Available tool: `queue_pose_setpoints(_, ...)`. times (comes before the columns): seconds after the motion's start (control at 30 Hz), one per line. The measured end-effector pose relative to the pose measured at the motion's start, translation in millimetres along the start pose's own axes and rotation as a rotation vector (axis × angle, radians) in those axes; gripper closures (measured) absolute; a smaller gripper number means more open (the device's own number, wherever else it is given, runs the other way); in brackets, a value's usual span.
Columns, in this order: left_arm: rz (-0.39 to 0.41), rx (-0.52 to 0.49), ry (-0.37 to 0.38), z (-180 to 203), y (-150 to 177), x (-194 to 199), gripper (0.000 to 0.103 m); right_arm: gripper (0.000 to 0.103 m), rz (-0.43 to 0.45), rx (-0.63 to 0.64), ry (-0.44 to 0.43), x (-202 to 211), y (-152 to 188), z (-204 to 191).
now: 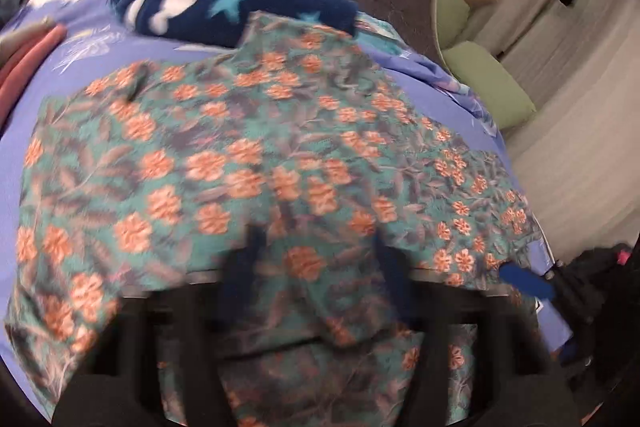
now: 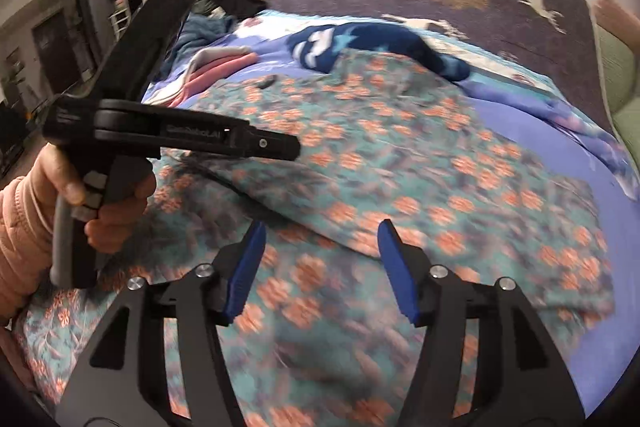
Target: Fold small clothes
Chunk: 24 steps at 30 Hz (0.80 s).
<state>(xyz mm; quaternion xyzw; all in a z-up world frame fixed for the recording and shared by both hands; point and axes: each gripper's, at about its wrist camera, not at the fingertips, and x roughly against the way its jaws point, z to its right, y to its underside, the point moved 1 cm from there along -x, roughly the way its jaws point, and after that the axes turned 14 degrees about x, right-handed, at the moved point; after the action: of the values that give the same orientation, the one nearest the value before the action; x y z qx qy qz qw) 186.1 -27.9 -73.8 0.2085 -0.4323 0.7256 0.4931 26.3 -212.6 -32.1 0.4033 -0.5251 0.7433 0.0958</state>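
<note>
Lighting: soft indoor light is falling evenly, no glare.
Blur: motion is smearing both views.
Edges: fisheye is bending and darkening corners.

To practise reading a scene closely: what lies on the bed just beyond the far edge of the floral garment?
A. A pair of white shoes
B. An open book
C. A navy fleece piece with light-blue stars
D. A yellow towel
C: in both wrist views a navy fleece piece with light-blue stars lies past the far edge of the floral garment, on the bed.
</note>
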Motion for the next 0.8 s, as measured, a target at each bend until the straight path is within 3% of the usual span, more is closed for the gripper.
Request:
queue_pose_setpoints(0.03,-0.027,0.000,0.012,3.8,0.4,-4.1,0.101,0.035,-0.002,-0.023,0.038,8.3,5.6,9.3)
queue_pose_setpoints(0.13,0.029,-0.040,0.021,20.6,-5.1,11.1,0.101,0.032,-0.028,-0.081,0.142,22.9,19.1,33.3)
queue_pose_setpoints(0.27,0.207,-0.087,0.091,45.0,-32.7,87.2,0.101,0.029,-0.142,-0.177,0.372,36.5,45.4,80.1)
queue_pose_setpoints(0.33,0.309,-0.114,0.061,46.7,-43.1,125.7,0.101,0.028,-0.184,-0.202,0.420,37.2,54.1,93.1)
queue_pose_setpoints(0.43,0.377,-0.140,0.004,33.4,-49.9,156.7,0.101,0.025,-0.210,-0.254,0.421,35.6,65.7,105.1)
queue_pose_setpoints(0.57,0.327,-0.095,-0.089,0.6,-46.8,145.1,0.101,0.024,-0.242,-0.284,0.383,18.4,69.7,106.5)
queue_pose_setpoints(0.8,0.233,0.002,-0.214,-56.6,-41.1,105.1,0.101,0.024,-0.262,-0.222,0.424,5.8,60.0,95.7)
